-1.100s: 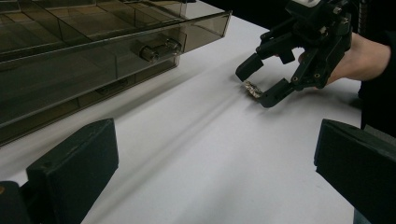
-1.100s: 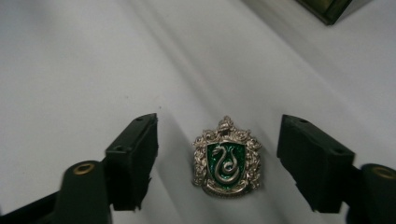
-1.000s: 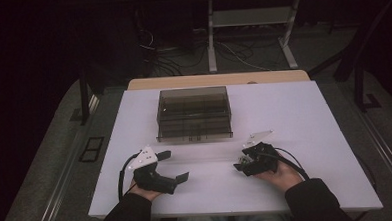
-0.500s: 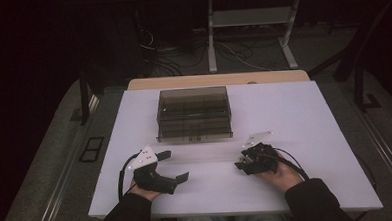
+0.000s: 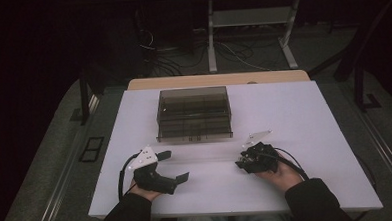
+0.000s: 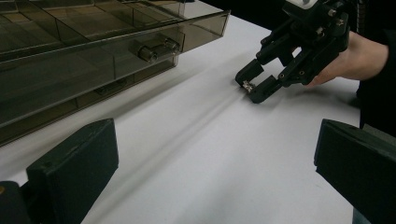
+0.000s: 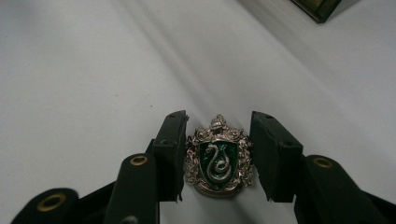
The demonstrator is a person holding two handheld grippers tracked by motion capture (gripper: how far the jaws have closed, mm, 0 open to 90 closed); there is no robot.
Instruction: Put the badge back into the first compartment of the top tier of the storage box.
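Note:
A small silver crest badge point(image 7: 218, 158) with a green shield and a silver snake sits between the jaws of my right gripper point(image 7: 218, 140), which is shut on it just above the white table. In the high view my right gripper point(image 5: 241, 163) is at the front right of centre. The left gripper view shows it point(image 6: 250, 86) farther off, with a metal glint between its tips. My left gripper point(image 5: 175, 165) rests at the front left, wide open and empty; its own two jaws point(image 6: 215, 163) stand far apart.
A smoke-tinted clear plastic drawer box point(image 5: 194, 113) stands at the middle back of the white table point(image 5: 294, 111), its front with small knobs point(image 6: 154, 49) facing me. Dark floor, cables and a metal stand lie beyond the far edge.

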